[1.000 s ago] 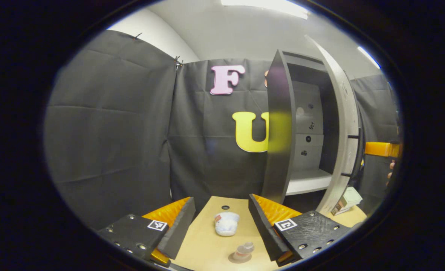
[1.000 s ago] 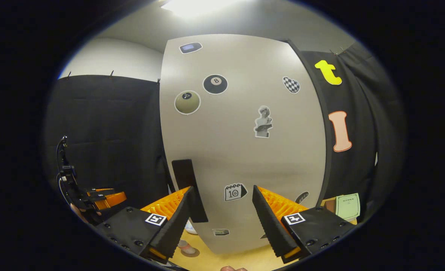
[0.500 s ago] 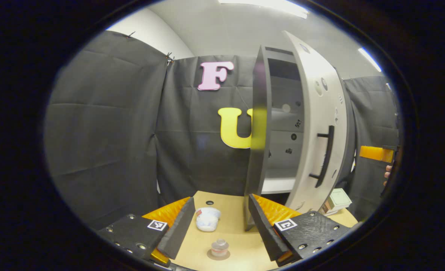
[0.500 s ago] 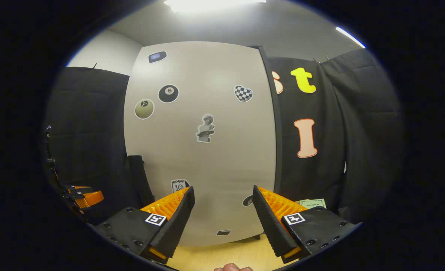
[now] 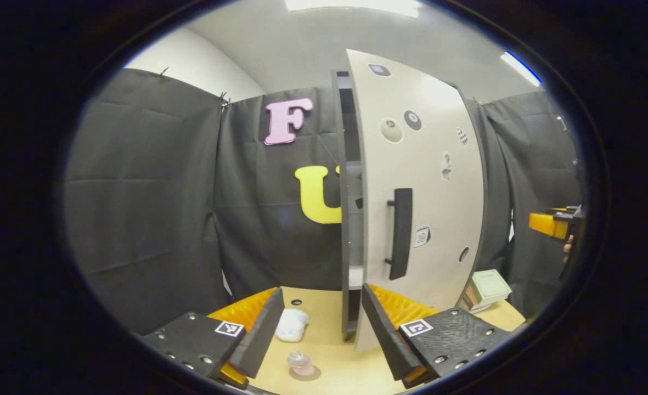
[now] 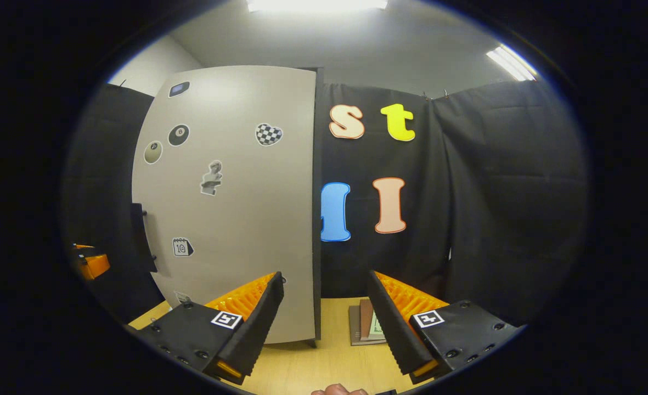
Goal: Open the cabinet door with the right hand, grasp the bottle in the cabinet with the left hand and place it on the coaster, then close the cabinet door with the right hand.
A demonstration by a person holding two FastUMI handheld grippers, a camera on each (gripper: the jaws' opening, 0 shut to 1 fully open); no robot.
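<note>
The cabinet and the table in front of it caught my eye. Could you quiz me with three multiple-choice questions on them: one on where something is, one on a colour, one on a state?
1. Where is the small bottle?
A. Inside the cabinet
B. On the table, on a round coaster
C. Between the right gripper's fingers

2. What colour is the cabinet door's handle?
A. Black
B. Yellow
C. White

3. How does the cabinet door stand?
A. Wide open
C. Taken off
B. Nearly shut, a narrow gap left

Answers:
1 B: in the left gripper view the bottle stands on the coaster on the wooden table, beyond the open left gripper.
2 A: the handle is a black bar on the pale door.
3 B: only a slim dark gap shows at the door's left edge.
</note>
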